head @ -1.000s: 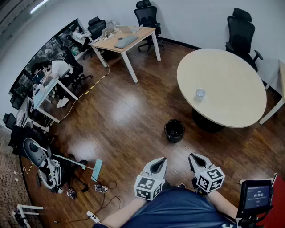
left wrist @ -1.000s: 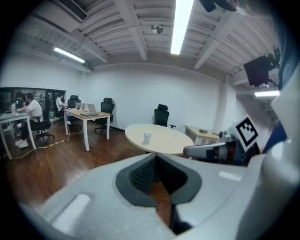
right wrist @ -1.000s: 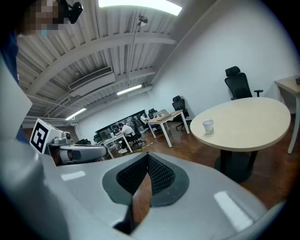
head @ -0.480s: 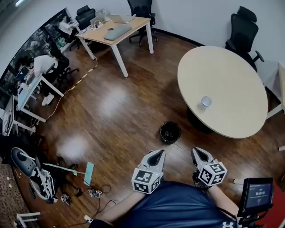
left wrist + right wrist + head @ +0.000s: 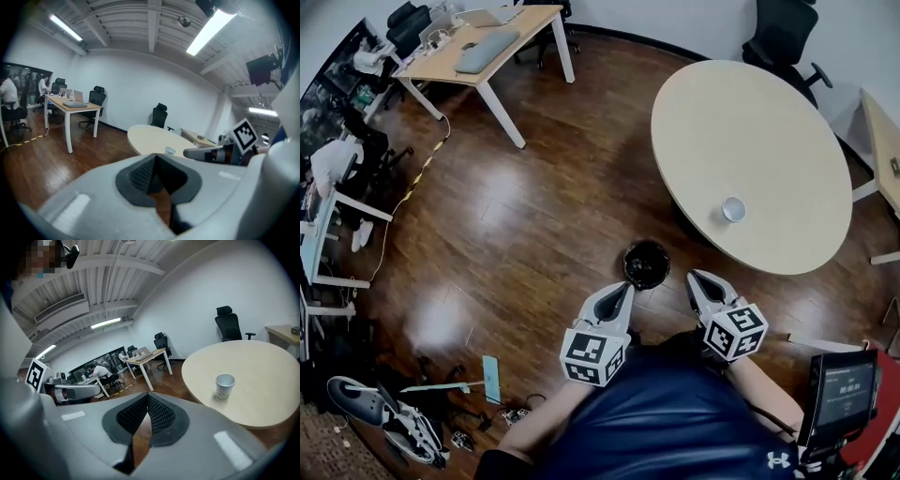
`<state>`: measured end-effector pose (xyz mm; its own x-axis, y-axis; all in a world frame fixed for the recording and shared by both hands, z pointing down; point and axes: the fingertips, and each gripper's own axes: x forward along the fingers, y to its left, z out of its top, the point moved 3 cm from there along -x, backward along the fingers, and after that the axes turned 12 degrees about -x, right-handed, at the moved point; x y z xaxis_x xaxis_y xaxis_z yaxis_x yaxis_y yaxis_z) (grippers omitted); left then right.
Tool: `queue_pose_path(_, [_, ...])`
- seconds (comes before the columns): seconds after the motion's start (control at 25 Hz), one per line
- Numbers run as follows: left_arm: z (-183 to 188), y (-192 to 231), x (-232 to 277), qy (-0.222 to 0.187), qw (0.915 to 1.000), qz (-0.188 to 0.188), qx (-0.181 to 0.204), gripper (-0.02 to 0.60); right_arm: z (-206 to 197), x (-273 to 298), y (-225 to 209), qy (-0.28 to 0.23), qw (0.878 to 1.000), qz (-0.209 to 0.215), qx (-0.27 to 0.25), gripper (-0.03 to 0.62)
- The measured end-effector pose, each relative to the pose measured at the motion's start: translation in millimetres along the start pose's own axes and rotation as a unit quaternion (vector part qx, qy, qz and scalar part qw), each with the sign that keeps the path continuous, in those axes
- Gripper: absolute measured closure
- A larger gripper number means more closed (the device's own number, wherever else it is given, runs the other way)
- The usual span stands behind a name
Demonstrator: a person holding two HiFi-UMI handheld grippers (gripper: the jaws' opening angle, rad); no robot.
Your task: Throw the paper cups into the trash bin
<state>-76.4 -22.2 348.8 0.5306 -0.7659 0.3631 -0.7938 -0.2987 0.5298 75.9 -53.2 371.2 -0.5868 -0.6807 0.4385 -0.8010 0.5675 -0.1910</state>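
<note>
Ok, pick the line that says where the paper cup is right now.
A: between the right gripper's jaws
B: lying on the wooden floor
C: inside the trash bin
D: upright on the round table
D: the paper cup stands upright on the round table, well apart from the trash bin.

The floor around the table was dark wood planking with a glossy sheen, the table had a pale, smooth, matt top, the cup on the table looked like white paper, and the bin beside the table was matt black.
</note>
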Motion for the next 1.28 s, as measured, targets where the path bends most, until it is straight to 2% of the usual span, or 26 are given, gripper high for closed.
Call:
queue_pose_path(0.16, [15, 12, 23, 0.007, 1.0, 0.001, 0.001, 0.578, 15, 21, -28, -0.001, 1.0, -0.018, 0.0, 0.583])
queue_pose_path(0.28, [27, 16, 48, 0.005, 0.9999, 0.014, 0.008, 0.578, 24, 35, -74, -0.003, 0.999, -0.04, -0.008, 0.583])
queue_pose_path(0.36, [35, 16, 54, 0.0, 0.9997, 0.023, 0.007, 0.578, 31, 42, -103, -0.002, 0.997, -0.064, -0.034, 0.583])
queue_pose_path(0.48, [32, 15, 56, 0.002, 0.9995, 0.03, -0.006, 0.578, 30, 48, -152, 0.022, 0.99, -0.111, -0.085, 0.583])
queue_pose_path(0.68, [22, 29, 65, 0.013, 0.9983, 0.051, -0.022, 0.578, 5, 51, -235, 0.077, 0.976, -0.183, -0.092, 0.583])
queue_pose_path(0.88, [21, 26, 68, 0.021, 0.998, 0.054, -0.026, 0.577, -24, 61, -269, 0.15, 0.97, -0.172, -0.085, 0.566])
queue_pose_path(0.96, [19, 25, 68, 0.024, 0.9978, 0.054, -0.028, 0.578, -37, 65, -275, 0.181, 0.967, -0.163, -0.071, 0.455])
queue_pose_path(1.04, [18, 26, 67, 0.026, 0.9978, 0.054, -0.028, 0.578, -46, 69, -277, 0.204, 0.965, -0.158, -0.057, 0.409])
queue_pose_path(1.28, [19, 26, 66, 0.026, 0.9978, 0.055, -0.028, 0.578, -63, 74, -282, 0.243, 0.955, -0.161, -0.049, 0.408])
